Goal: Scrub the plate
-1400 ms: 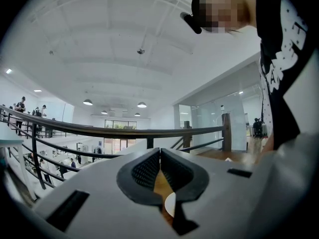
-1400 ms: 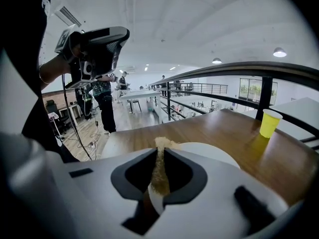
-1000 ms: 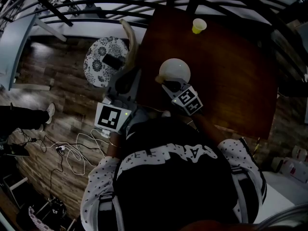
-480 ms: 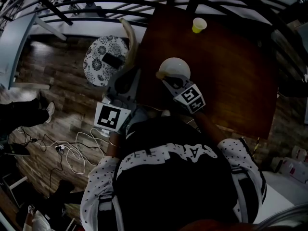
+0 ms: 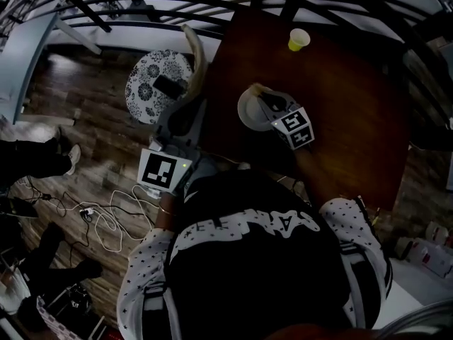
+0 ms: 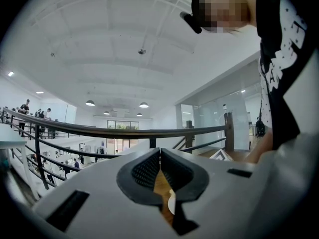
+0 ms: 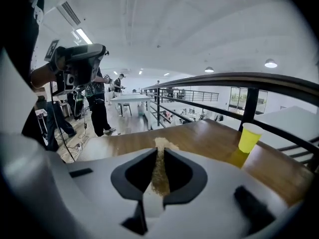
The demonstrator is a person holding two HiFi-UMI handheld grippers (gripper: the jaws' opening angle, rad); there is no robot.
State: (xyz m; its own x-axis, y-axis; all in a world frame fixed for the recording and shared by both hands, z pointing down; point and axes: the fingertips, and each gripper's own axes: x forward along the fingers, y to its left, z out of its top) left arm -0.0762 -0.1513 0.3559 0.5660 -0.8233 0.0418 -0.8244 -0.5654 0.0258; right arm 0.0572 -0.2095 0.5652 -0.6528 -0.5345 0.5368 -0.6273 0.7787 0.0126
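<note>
A white plate (image 5: 248,112) lies on the dark wooden table (image 5: 340,105). My right gripper (image 5: 263,95) reaches over the plate, shut on a tan scrubbing sponge (image 5: 257,88) whose end sits at the plate's far rim. In the right gripper view the sponge (image 7: 160,171) is pinched between the black pads of the gripper (image 7: 160,151), and the plate is hidden beneath the jaws. My left gripper (image 5: 185,115) hangs off the table's left side, away from the plate. In the left gripper view its jaws (image 6: 160,151) are pressed together and point at a railing.
A yellow cup (image 5: 297,39) (image 7: 249,136) stands at the table's far edge. Left of the table is a round patterned side table (image 5: 145,83) with a dark phone (image 5: 167,86). Cables (image 5: 106,218) lie on the wooden floor, a person (image 5: 35,163) stands at left, and a railing (image 5: 177,6) runs behind.
The right gripper has swept the sponge from the plate's left rim across to its far rim. The left gripper has stayed put. The person at left has shifted.
</note>
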